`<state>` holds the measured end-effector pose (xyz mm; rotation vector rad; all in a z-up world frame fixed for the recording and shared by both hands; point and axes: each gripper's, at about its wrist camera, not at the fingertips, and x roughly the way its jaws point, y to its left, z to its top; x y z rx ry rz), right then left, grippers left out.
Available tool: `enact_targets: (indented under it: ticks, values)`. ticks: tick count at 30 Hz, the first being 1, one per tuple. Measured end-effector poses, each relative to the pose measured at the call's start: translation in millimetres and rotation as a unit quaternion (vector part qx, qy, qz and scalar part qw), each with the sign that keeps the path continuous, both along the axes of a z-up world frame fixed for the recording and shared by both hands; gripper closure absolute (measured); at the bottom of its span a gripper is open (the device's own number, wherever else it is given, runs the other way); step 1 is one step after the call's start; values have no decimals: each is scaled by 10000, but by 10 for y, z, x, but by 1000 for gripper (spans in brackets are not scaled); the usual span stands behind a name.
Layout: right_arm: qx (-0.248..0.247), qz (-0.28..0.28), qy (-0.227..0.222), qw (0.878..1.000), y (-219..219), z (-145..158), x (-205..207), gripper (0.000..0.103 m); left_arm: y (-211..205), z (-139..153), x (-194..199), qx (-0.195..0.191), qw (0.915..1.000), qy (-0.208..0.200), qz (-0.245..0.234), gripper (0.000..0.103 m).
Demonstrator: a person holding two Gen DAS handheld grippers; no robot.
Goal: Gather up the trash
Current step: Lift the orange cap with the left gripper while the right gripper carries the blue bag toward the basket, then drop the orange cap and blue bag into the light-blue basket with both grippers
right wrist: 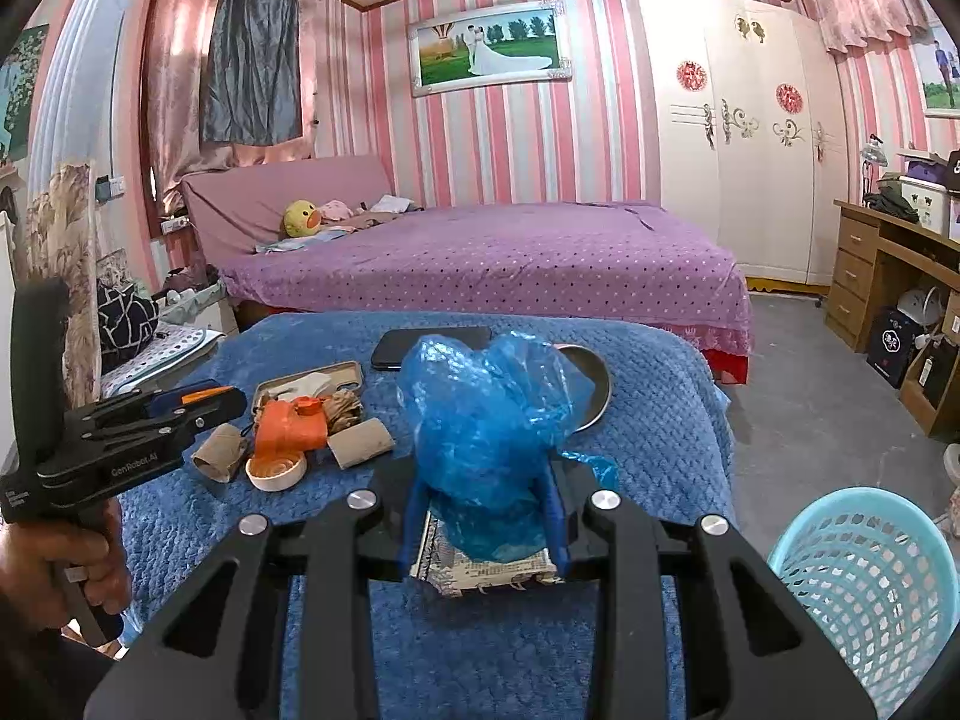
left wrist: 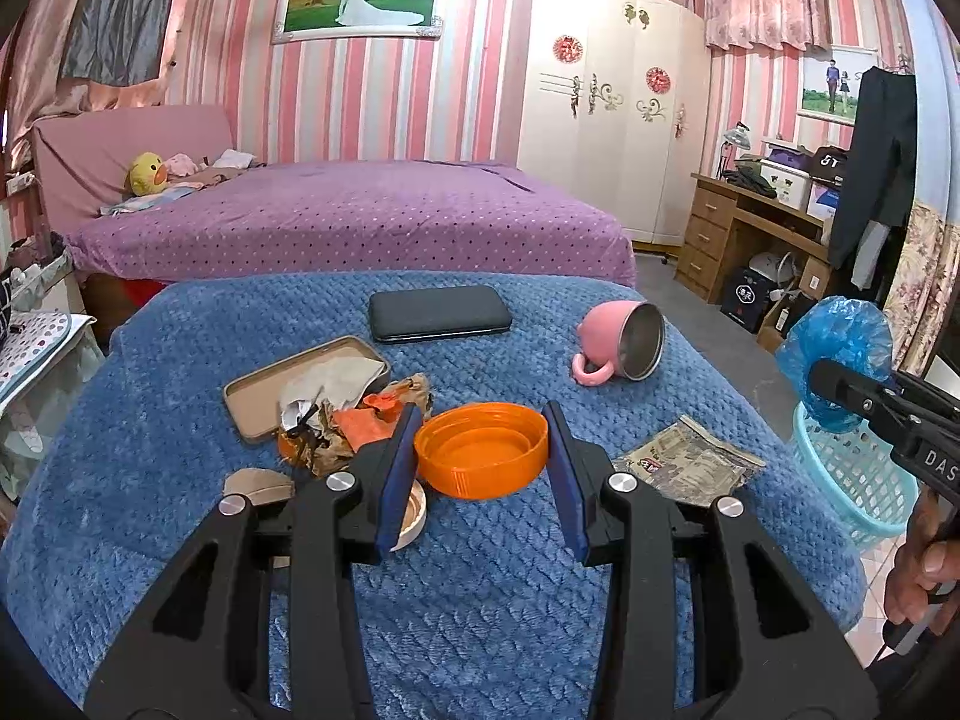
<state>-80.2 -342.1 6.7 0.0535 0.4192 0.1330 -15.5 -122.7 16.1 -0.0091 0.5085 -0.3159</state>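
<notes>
A bench covered with a blue quilted blanket was seen in both views, with the trash spread over it. At its left a tan tray was found holding crumpled paper, and orange wrapper scraps were heaped just beside it. Cardboard tubes and a small white lid were seen near that heap. The left claw was held with its blue pads apart around an orange lid; whether the pads were pressing its rim cannot be told. Behind the lid a dark phone was laid flat, and further right a pink cup was tipped on its side. A printed foil packet was lying flat near the bench's right edge. The right claw was clamped on a crumpled blue plastic bag, held up above the packet. At the far right a pale turquoise basket was stood beside the bench, well apart from the left claw. Each tool's handle was gripped by a hand
</notes>
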Motion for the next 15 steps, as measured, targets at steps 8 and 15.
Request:
enact_targets:
  ticks: [8, 15]
  values:
    - [18, -104, -5, 9999, -56, 8, -12, 71, -22, 4, -10, -21, 10000, 0, -9, 63]
    - [-10, -310, -42, 9995, -232, 27, -69, 71, -228, 53, -27, -83, 9999, -19, -141, 63]
